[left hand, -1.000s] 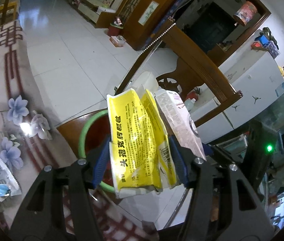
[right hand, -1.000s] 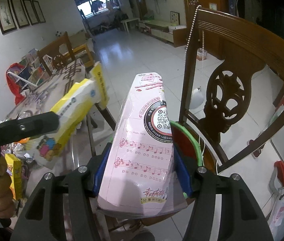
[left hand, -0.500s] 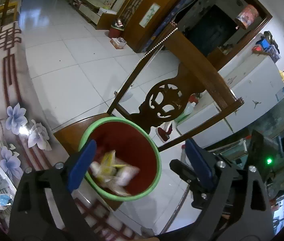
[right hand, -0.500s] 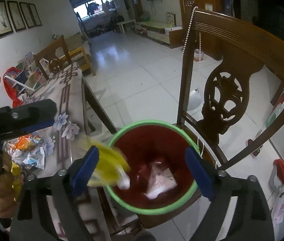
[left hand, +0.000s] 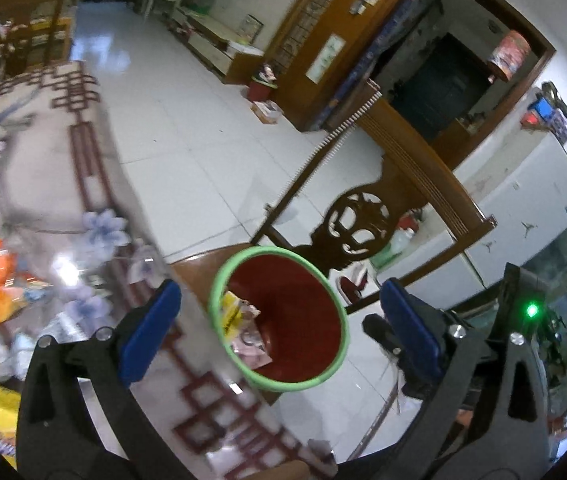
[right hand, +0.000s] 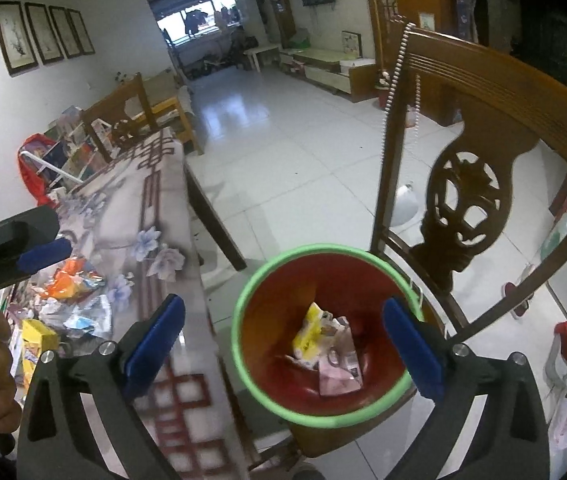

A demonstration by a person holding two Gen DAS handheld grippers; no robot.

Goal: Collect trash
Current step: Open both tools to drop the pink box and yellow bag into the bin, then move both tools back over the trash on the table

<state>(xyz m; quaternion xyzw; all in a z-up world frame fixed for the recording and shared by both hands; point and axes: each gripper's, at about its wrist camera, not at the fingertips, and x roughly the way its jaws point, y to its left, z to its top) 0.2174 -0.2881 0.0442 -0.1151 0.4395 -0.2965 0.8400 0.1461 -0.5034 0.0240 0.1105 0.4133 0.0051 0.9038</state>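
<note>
Yellow packet [right hand: 310, 334], lettering unreadable

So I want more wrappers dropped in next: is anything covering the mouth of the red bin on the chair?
Nothing visible does. The red bin stands open-topped on the chair seat, holding only a yellow packet and a pink packet at the bottom.

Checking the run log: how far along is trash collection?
Done: a yellow packet and a pink carton lie in the red bin. In hand: nothing; left gripper and right gripper are opening, jaws empty. Left: wrappers and a yellow box on the table.
</note>
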